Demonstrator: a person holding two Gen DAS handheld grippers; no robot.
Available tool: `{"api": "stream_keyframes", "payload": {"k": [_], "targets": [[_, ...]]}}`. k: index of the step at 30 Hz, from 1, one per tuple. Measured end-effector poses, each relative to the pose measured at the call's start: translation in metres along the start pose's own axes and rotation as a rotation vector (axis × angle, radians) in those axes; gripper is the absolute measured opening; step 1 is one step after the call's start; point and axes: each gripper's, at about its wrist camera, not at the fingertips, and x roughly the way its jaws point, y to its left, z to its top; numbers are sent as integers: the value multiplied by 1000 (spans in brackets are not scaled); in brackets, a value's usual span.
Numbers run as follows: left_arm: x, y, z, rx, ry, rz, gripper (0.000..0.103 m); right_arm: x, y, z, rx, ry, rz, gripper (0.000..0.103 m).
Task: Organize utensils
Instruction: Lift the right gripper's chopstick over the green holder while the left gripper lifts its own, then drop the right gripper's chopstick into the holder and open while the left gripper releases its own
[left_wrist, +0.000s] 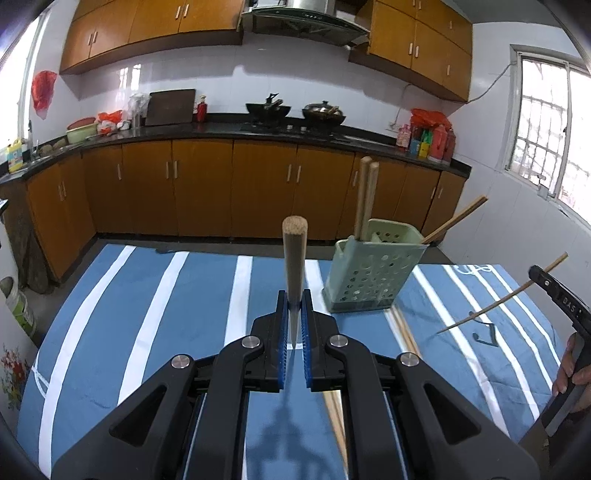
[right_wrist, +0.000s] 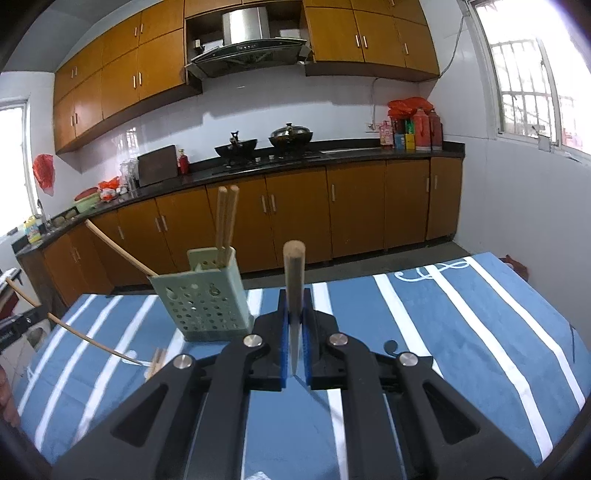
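Note:
My left gripper (left_wrist: 294, 301) is shut on a wooden chopstick (left_wrist: 294, 254) that points forward, above the blue striped tablecloth. My right gripper (right_wrist: 294, 301) is shut on another wooden chopstick (right_wrist: 293, 273). In the left wrist view the right gripper shows at the right edge with its chopstick (left_wrist: 502, 295) slanting. A green perforated utensil holder (left_wrist: 369, 269) stands on the table right of the left gripper, with chopsticks (left_wrist: 365, 195) upright in it and one leaning out (left_wrist: 456, 219). It also shows in the right wrist view (right_wrist: 203, 295). Loose chopsticks (left_wrist: 404, 332) lie on the cloth.
The table's blue striped cloth (right_wrist: 461, 332) reaches its far edge just behind the holder. Beyond are kitchen cabinets (left_wrist: 203, 184) and a dark counter with woks (left_wrist: 269, 109). A window (left_wrist: 550, 122) is on the right wall.

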Motion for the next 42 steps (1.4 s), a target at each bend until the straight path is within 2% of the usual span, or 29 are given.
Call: {"api": "stream_keyframes", "payload": {"k": [4, 8, 11, 18, 24, 32, 42], "targets": [[-14, -14, 17, 27, -44, -52, 7, -14, 0, 21, 28, -24, 71, 8], [-31, -32, 38, 52, -98, -113, 7, -33, 4, 53, 64, -47, 192, 8], [-40, -50, 54, 85, -150, -139, 7, -45, 12, 70, 66, -79, 247, 8], [-30, -75, 91, 102, -225, -133, 7, -46, 40, 102, 28, -180, 248, 7], [1, -80, 101, 105, -196, -102, 7, -8, 52, 118, 20, -171, 230, 7], [39, -70, 92, 70, -113, -106, 7, 54, 59, 110, 20, -57, 202, 7], [62, -73, 90, 63, -61, -107, 7, 77, 59, 100, 22, -12, 192, 10]]}}
